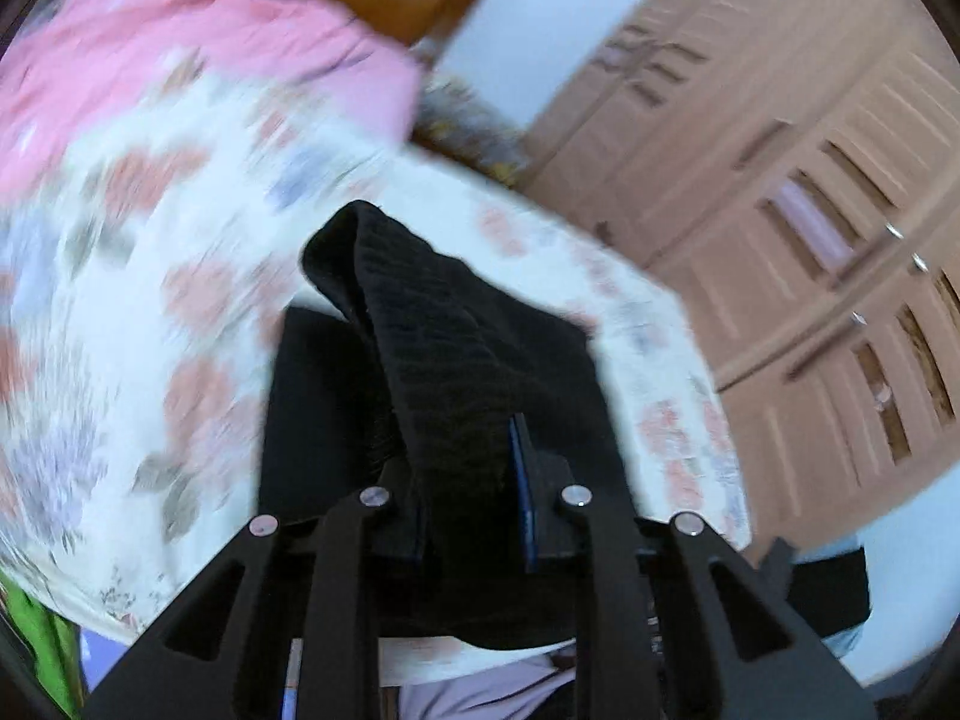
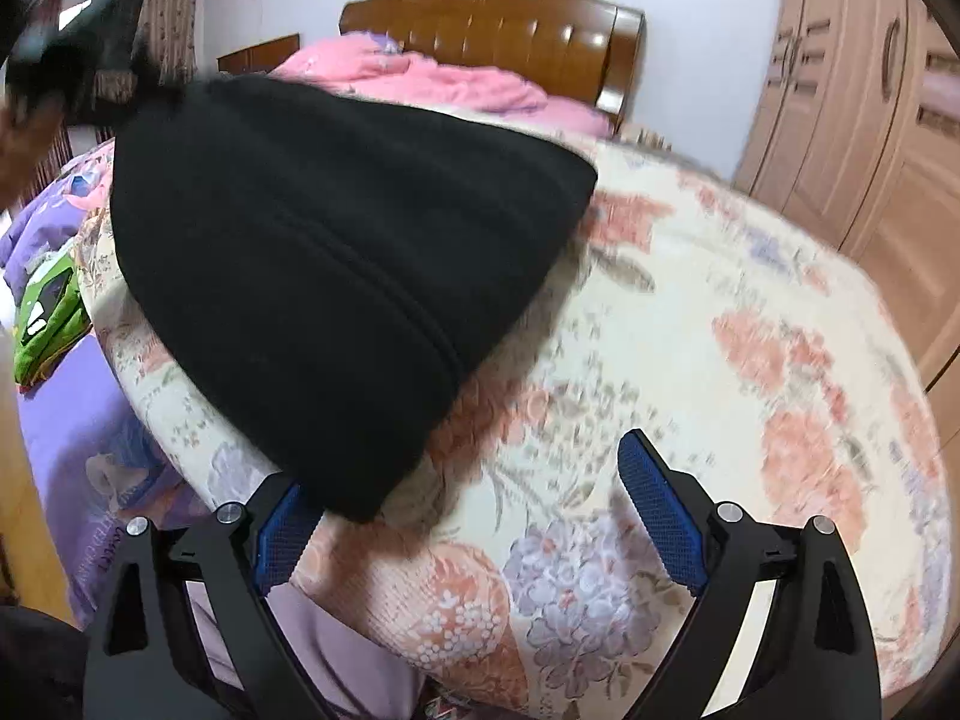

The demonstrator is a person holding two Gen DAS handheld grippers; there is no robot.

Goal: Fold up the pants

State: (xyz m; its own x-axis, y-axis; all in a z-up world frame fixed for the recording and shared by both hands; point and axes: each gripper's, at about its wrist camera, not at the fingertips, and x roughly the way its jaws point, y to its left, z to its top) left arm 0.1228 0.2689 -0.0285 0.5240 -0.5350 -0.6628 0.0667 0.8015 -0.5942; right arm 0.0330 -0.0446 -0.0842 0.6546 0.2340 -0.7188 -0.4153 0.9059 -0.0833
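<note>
Pinching a bunched, ribbed edge of the black pants (image 1: 456, 360), our left gripper (image 1: 474, 498) holds it clamped above the floral bedspread (image 1: 150, 276). In our right view the pants (image 2: 312, 264) drape dark and creased across the bed, beside our right gripper (image 2: 474, 516), its jaws wide apart and empty.

Ahead of the tool, a bed (image 2: 690, 312) spread with a cream floral cover. Beyond it, a rumpled pink quilt (image 2: 432, 81) against a glossy brown wooden headboard (image 2: 492, 30). Behind that, a plain pale wall (image 2: 690, 60). Off to the right, a tall pinkish-tan panelled wardrobe (image 2: 840, 108). To the left, purple bedding (image 2: 78, 420), patterned curtains (image 2: 174, 6). Soft, even light.
</note>
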